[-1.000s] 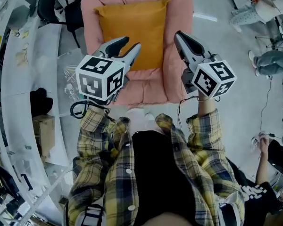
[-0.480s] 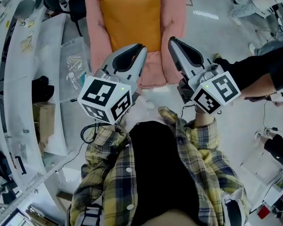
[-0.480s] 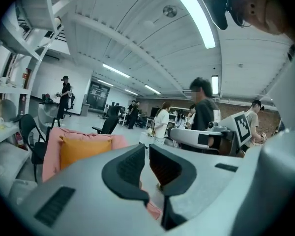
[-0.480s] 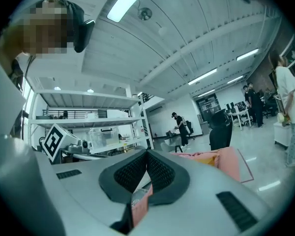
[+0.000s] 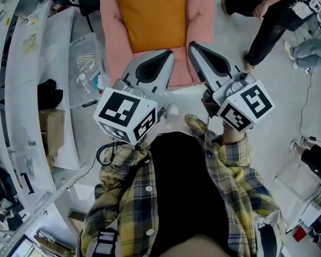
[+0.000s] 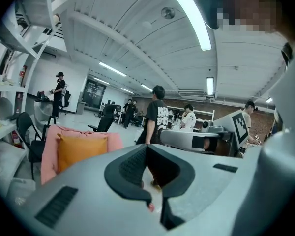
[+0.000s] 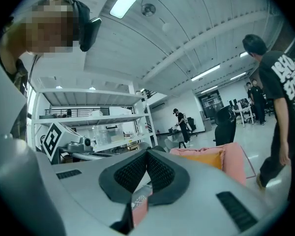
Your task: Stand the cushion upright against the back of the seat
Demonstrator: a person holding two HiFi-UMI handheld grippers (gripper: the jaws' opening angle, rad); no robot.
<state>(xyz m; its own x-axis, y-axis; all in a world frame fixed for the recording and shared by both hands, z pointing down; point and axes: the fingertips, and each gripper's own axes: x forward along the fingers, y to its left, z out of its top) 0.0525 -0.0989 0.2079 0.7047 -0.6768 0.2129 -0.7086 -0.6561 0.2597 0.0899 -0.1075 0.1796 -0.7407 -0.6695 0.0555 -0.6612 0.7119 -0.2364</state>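
A grey workshop floor point(image 5: 281, 111) fills the frame, with a curved white bench point(image 5: 21, 90) down the left edge. At top centre the pink seat point(image 5: 200, 25) holds the orange cushion point(image 5: 152, 15), upright against its back. Left of it, a clear bag point(image 5: 85, 63) holds small metal parts. Just below the seat, the left tongs point(image 5: 167, 58) and right tongs point(image 5: 195, 48) are pressed together, empty.

Ahead of me, the mustard-orange square fabric cushion point(image 5: 152, 15) stands upright, its broad face turned toward me and its back touching the backrest of the pink padded fabric seat point(image 5: 199, 25). Its lower edge rests on the seat's pad. Pink padding shows above its top edge and along both its sides, which I see framing it evenly.
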